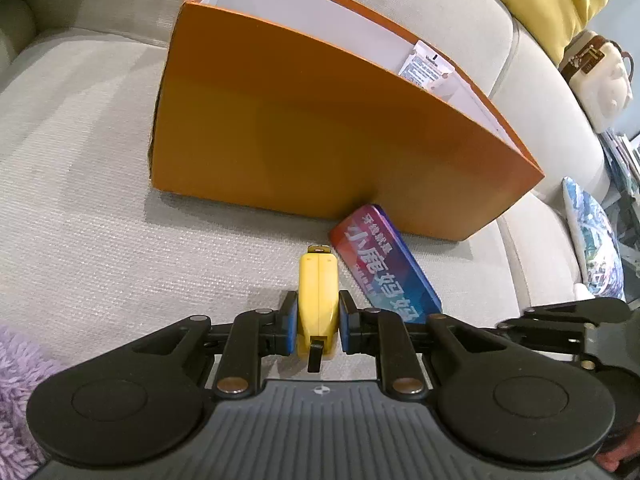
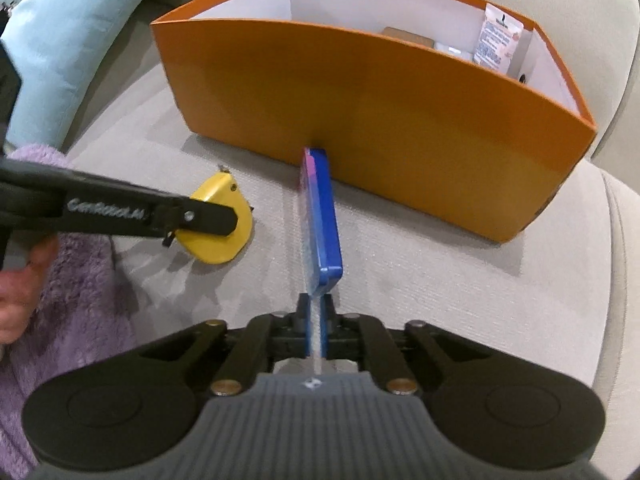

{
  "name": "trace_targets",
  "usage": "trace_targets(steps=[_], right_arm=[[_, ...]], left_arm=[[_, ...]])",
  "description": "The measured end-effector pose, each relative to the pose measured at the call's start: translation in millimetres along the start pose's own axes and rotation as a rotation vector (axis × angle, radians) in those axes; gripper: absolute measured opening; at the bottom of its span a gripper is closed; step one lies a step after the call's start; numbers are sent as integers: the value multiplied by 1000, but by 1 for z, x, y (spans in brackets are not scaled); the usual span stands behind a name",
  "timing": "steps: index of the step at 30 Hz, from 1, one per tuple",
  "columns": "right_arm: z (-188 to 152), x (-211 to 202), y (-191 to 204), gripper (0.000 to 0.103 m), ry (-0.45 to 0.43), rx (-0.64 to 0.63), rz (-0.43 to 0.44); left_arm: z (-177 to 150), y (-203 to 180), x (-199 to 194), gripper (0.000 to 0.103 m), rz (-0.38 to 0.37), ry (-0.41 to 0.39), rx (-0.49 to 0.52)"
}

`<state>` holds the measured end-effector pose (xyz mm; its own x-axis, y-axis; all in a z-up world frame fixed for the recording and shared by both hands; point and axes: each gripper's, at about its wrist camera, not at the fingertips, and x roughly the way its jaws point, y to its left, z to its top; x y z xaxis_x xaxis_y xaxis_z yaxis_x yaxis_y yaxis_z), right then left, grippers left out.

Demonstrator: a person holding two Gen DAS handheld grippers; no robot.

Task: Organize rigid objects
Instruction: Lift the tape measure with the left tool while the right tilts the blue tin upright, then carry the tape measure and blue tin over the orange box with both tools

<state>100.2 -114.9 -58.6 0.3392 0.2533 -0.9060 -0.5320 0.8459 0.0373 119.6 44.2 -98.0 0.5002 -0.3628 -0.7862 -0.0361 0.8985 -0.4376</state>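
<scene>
Yellow plastic tape measure (image 1: 317, 300) sits clamped edge-on between the blue pads of the left gripper (image 1: 318, 322), low over the beige fabric sofa cushion (image 1: 80, 200). Right gripper (image 2: 316, 330) pinches one end of a flat blue rectangular tin (image 2: 324, 220), held on edge. Its far end reaches the open orange cardboard box (image 2: 360, 100) just ahead.

Beige sofa seat (image 2: 460, 280) w/ orange box (image 2: 360, 112), purple fuzzy blanket (image 2: 80, 280) on it.
</scene>
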Motion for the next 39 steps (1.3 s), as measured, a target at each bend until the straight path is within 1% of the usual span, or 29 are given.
trace_targets(steps=[1,3,5,11,14,16,17,19,20,22,25,27,31,33,36,37,39], right_arm=[[0,-3,0,14,-5,-5,-1],[5,-7,0,36,-25,-29,-15],[14,-4,-3,38,-29,-53,-26],[47,15,-13,37,-15,-45,38],[60,26,-16,36,9,-25,67],[63,31,-16,30,28,-10,81],[63,32,-16,25,35,-1,91],[62,34,-14,20,37,14,97],[60,33,-13,15,32,21,96],[57,31,-13,14,23,40,99],[56,12,-10,14,-17,57,107],[58,-10,-7,14,-68,56,118],[71,-61,-4,14,-191,42,115],[82,-85,-9,14,-264,66,118],[108,-107,-24,14,-353,129,115],[118,-109,-29,14,-368,157,104],[139,-100,-44,14,-360,248,109]], left_arm=[[1,0,1,22,-4,-2,-4],[4,-1,2,22,-4,-5,-11],[7,-1,2,22,-1,-15,-16],[11,0,-1,22,5,-27,-27],[13,1,-5,22,-3,-50,-30],[13,2,-6,22,-8,-50,-30],[13,2,-7,22,-10,-49,-31],[12,2,-10,22,-16,-55,-32],[12,2,-12,22,-20,-59,-33],[13,0,-18,22,-32,-70,-34],[17,-5,-36,22,-70,-96,-31],[23,-9,-53,22,-103,-128,-27],[39,-14,-86,22,-145,-205,-26],[51,-14,-99,22,-158,-234,-26],[77,-17,-107,22,-138,-258,-5],[89,-17,-108,22,-118,-261,-4],[115,-17,-103,22,-107,-237,-19]])
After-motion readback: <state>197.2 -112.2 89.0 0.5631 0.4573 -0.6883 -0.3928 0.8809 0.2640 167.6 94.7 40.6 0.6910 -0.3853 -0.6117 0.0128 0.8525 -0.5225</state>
